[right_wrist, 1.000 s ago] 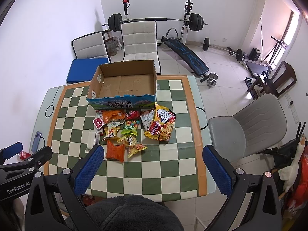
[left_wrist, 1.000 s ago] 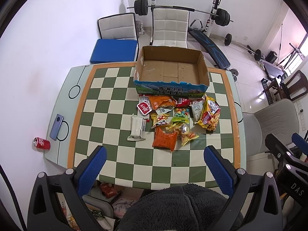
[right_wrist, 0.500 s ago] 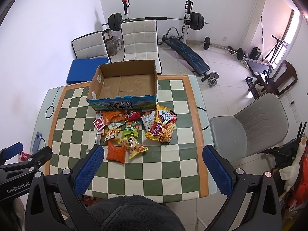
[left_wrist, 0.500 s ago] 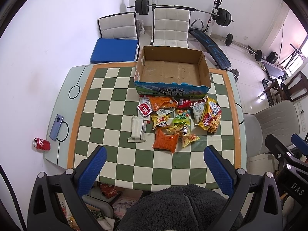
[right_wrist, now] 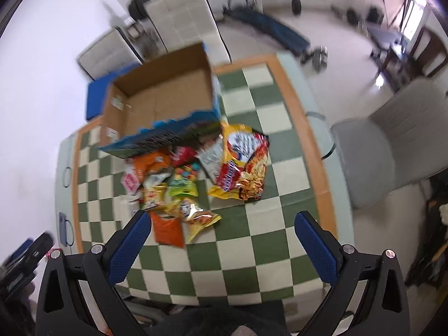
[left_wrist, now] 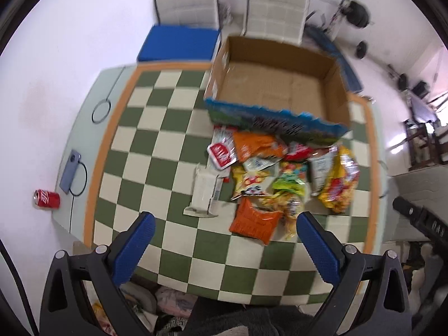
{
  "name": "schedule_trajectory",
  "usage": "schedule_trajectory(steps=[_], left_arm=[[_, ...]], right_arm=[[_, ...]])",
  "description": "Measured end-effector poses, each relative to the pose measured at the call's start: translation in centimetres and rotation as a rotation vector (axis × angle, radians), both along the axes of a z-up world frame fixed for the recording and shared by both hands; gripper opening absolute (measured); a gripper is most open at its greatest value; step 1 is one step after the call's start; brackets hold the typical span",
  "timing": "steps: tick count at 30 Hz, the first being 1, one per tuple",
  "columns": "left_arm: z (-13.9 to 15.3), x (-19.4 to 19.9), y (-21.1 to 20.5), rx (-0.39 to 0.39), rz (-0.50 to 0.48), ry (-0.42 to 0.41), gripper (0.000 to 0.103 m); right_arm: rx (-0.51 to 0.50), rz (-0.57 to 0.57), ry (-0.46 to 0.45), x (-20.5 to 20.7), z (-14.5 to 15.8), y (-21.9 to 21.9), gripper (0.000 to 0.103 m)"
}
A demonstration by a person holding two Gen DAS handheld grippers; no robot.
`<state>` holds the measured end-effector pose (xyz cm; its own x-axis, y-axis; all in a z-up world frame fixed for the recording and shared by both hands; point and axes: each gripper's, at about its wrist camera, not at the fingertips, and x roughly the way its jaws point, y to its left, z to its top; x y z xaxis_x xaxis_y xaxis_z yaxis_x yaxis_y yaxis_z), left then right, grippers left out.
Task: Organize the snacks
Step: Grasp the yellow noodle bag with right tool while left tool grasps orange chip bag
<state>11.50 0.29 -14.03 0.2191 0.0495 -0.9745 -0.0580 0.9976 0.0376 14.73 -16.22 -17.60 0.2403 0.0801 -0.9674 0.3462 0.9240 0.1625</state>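
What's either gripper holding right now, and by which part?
Nothing. The left gripper and right gripper are both open with nothing between the fingers, above the table. The snack packets lie loose by the cardboard box.

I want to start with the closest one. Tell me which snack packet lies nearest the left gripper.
The plain orange packet, at the near edge of the pile. It lies just ahead of the left gripper, close to its right finger; the other packets sit farther back toward the box.
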Motion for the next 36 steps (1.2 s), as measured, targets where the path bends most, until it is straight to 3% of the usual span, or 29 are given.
schedule_trajectory(steps=[7,12,19,24,25,26,28,31,36], left_arm=[[-10.1,3.8,-1.1,-0.028,0.021,0.193,0.103],[-16.5,3.2,-0.3,-0.202,0.184,0.378,0.103],[-24.2,0.5,2.5,-0.488,0.534,0.544,0.103],[-27.4,-0.6,3.6,-0.584,0.709,0.575,0.101],[-27.7,-0.7,3.8,-0.595,0.731,0.577,0.094],[-28.2,-0.6,3.8,-0.604,0.756,0.578,0.080],[-28.6,-0.7,3.9,-0.593,0.769,0.576,0.065],[-28.4,-0.2,4.0,-0.546,0.734,0.551,0.058],[-25.4,2.1,3.2,-0.326,0.544,0.473,0.053]], right_arm=[[0.116,-0.023,0.178,7.3,-13.6,-4.1,0.103],[0.171,-0.033,0.263,10.6,-20.7,-5.5,0.103],[0.228,-0.043,0.335,11.7,-25.2,-5.9,0.103],[0.266,-0.040,0.375,12.3,-27.0,-5.7,0.103],[0.272,-0.040,0.385,12.4,-27.5,-5.6,0.103],[0.277,-0.041,0.392,12.7,-27.8,-5.5,0.103],[0.290,-0.043,0.406,12.9,-28.7,-5.3,0.103],[0.305,-0.054,0.409,13.1,-29.1,-5.2,0.103],[0.312,-0.034,0.401,13.0,-28.9,-5.1,0.093]])
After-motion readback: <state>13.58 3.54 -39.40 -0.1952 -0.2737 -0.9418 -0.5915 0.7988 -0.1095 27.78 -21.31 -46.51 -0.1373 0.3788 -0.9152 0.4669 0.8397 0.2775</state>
